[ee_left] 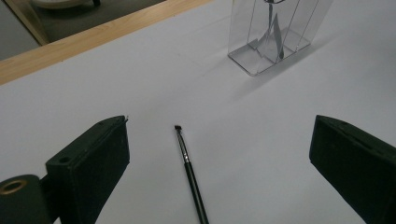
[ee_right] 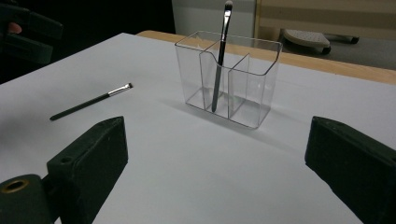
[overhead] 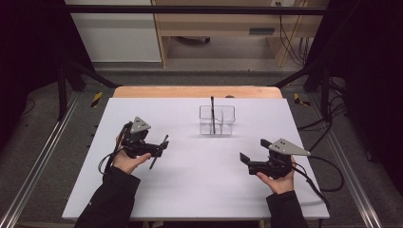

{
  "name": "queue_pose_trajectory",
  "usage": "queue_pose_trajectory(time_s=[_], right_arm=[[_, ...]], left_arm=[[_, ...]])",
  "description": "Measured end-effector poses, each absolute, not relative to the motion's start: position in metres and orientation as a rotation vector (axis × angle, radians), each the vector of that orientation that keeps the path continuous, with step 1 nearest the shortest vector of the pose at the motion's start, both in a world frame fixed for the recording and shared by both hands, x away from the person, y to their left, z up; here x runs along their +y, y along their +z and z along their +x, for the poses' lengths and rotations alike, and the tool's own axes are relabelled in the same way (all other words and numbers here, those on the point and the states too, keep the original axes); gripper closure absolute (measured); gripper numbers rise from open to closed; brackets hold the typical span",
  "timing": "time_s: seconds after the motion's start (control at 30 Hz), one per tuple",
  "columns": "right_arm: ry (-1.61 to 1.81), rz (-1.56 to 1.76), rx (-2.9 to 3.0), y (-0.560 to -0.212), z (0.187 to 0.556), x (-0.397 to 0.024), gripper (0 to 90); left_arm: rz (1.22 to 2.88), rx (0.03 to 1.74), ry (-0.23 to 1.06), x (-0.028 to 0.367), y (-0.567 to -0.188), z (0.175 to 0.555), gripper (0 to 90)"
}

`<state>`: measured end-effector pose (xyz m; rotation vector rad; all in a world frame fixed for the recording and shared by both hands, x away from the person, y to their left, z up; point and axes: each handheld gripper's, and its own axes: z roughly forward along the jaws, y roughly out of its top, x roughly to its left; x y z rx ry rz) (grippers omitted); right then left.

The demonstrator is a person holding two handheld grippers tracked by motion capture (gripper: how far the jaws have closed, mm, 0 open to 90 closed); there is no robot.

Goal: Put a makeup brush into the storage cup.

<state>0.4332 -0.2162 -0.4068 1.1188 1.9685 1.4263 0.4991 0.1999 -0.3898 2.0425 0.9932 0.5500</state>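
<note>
A thin black makeup brush [overhead: 159, 152] lies flat on the white table [overhead: 204, 190], left of centre. My left gripper [overhead: 164, 146] hovers over it, open, jaws on either side of the brush [ee_left: 189, 170], not touching it. A clear plastic organizer [overhead: 217, 120] with three compartments stands at the back centre, and a second black brush [overhead: 213, 113] stands upright in its middle part. My right gripper [overhead: 254, 150] is open and holds nothing at the right, pointing toward the organizer [ee_right: 229, 79], the upright brush [ee_right: 222, 51] and the lying brush [ee_right: 91, 101].
A wooden strip [overhead: 197, 91] runs along the table's far edge. Metal rails and cables flank the table on the floor. The left gripper [ee_right: 28, 32] shows dark at the right gripper view's upper left. Bare white surface lies between the two grippers.
</note>
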Motion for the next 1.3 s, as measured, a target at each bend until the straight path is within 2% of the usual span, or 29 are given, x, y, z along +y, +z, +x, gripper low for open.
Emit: queue_pose_trajectory(time_s=[1.3], right_arm=[[1.441,1.125,1.989,-0.407,0.434,-0.214,5.6]], left_arm=[[2.239,1.109,0.504,0.188,-0.428,0.533,7.0]])
